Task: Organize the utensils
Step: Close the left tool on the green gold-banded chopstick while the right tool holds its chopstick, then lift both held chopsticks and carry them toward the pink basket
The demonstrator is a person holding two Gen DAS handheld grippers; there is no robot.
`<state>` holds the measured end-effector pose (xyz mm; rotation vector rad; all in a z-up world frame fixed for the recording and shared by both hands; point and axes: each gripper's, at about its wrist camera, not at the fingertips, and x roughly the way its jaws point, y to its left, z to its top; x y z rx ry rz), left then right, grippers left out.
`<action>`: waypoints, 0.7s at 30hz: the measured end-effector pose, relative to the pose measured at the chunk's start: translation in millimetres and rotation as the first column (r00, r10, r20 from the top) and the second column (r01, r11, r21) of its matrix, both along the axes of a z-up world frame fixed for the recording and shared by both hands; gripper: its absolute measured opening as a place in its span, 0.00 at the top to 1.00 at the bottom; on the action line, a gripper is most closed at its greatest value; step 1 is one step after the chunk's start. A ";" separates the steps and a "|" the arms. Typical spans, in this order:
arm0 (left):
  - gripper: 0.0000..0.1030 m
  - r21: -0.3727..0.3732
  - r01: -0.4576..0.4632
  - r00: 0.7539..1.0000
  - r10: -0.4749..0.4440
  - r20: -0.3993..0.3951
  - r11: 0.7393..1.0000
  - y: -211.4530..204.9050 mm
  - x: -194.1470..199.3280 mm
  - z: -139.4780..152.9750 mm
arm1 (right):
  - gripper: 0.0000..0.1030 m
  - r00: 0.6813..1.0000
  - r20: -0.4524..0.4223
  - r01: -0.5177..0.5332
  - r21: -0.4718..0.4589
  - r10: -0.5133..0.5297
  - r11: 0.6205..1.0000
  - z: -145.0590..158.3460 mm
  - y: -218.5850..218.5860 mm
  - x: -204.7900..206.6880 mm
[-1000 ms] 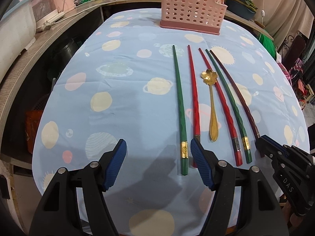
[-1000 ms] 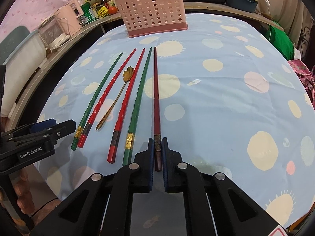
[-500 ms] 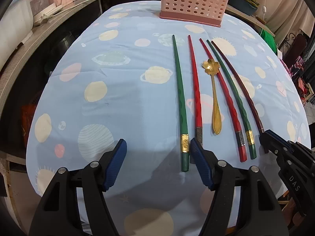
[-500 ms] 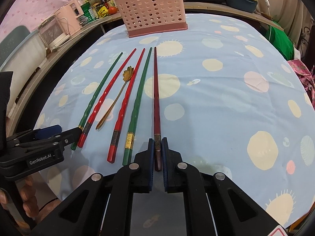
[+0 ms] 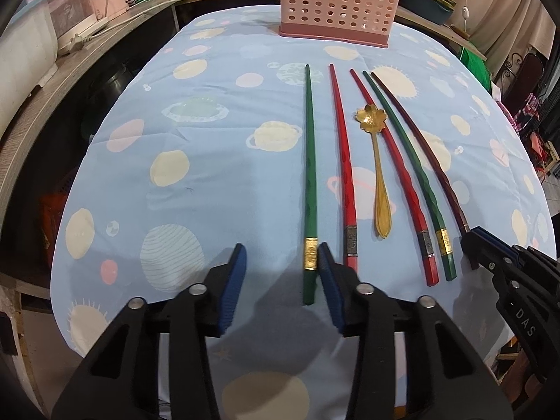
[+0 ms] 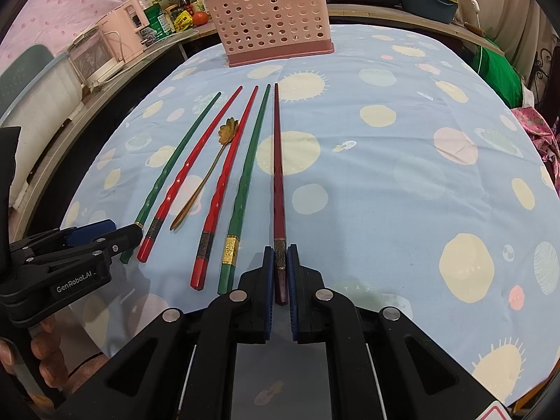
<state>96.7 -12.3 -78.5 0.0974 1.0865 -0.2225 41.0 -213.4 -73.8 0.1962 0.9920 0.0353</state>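
Two green, two red and one maroon chopstick lie side by side on the blue planet-print cloth, with a gold flower spoon (image 5: 379,175) among them. My left gripper (image 5: 280,250) is closing around the butt of the leftmost green chopstick (image 5: 309,175). Its right pad (image 5: 327,273) touches the stick; the left pad stands apart. My right gripper (image 6: 280,250) is shut on the butt of the maroon chopstick (image 6: 278,175), which still lies flat. The pink perforated basket (image 5: 337,3) stands upright at the far end.
In the right wrist view the left gripper (image 6: 124,231) and the hand (image 6: 42,367) holding it are at lower left. A counter with a pink appliance (image 5: 87,3) and jars runs along the left. The table's near edge lies just under both grippers.
The left gripper's jaws have narrowed around the green chopstick, and the right pad now touches it. The right gripper and the maroon chopstick have not moved.
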 end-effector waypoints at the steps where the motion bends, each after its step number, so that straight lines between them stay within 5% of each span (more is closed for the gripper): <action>1: 0.72 -0.001 0.005 1.000 -0.005 0.000 1.000 -0.6 -0.1 0.1 | 0.93 1.000 0.000 0.000 0.000 0.000 1.000 -0.2 0.0 -0.4; 6: 0.92 -0.010 0.020 1.000 -0.020 -0.006 1.000 -1.9 -0.5 0.7 | 0.93 1.000 0.000 -0.001 -0.001 0.001 1.000 -0.1 0.0 -0.6; 21: 0.92 -0.046 0.012 1.000 -0.012 0.013 0.999 0.6 5.0 22.6 | 0.93 0.998 0.053 0.017 0.024 -0.018 1.000 25.2 -11.1 2.8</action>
